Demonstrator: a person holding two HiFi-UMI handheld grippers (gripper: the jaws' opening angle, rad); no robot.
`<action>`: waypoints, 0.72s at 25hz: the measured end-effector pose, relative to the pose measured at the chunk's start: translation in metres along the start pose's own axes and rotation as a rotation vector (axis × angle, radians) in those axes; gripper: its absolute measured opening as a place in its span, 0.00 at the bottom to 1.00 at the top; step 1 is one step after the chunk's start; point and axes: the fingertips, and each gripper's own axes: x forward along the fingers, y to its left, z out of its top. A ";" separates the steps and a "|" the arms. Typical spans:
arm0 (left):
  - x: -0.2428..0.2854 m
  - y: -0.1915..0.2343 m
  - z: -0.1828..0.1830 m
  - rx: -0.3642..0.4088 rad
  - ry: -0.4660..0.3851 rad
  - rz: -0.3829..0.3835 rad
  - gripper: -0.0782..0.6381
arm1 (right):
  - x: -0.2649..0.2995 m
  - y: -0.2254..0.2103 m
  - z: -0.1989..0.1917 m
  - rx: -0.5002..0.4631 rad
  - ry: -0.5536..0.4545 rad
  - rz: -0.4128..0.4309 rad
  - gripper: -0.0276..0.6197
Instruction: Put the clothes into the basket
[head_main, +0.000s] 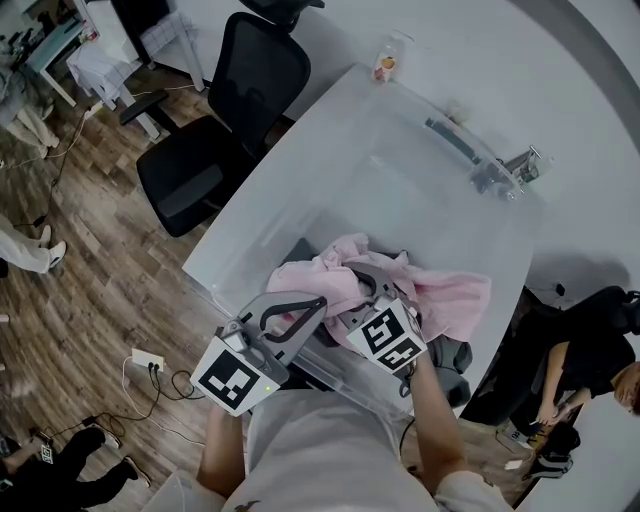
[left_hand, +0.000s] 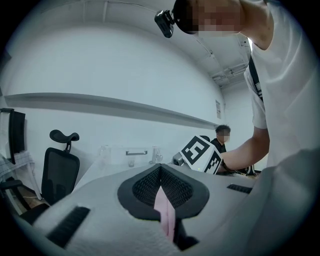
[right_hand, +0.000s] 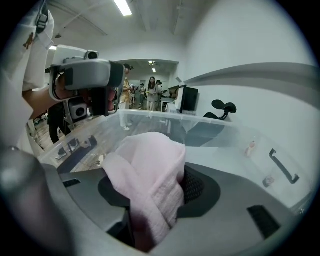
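Observation:
A pink garment (head_main: 445, 290) lies bunched in the clear plastic basket (head_main: 300, 190) on the white table. Both grippers hold it at its near edge, close together. My left gripper (head_main: 312, 303) is shut on a thin pink fold (left_hand: 164, 210), which shows as a narrow strip between its black pads (left_hand: 142, 187). My right gripper (head_main: 365, 278) is shut on a thick roll of the same cloth (right_hand: 150, 170), which bulges up over its pads and hides them. In the left gripper view the right gripper's marker cube (left_hand: 202, 154) sits just ahead.
A dark grey garment (head_main: 298, 250) lies in the basket beside the pink one. The basket has a grey handle (head_main: 450, 140) at its far wall. A black office chair (head_main: 220, 130) stands left of the table. A person (head_main: 590, 370) sits at the right.

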 end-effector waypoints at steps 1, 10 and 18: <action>-0.001 0.000 -0.001 -0.001 0.002 0.003 0.12 | 0.003 0.003 -0.003 -0.006 0.013 0.007 0.33; -0.005 0.001 -0.005 -0.005 0.007 0.020 0.12 | 0.015 0.022 -0.021 -0.090 0.110 0.071 0.48; -0.008 -0.001 -0.003 -0.009 0.007 0.030 0.12 | 0.010 0.028 -0.026 -0.139 0.151 0.091 0.55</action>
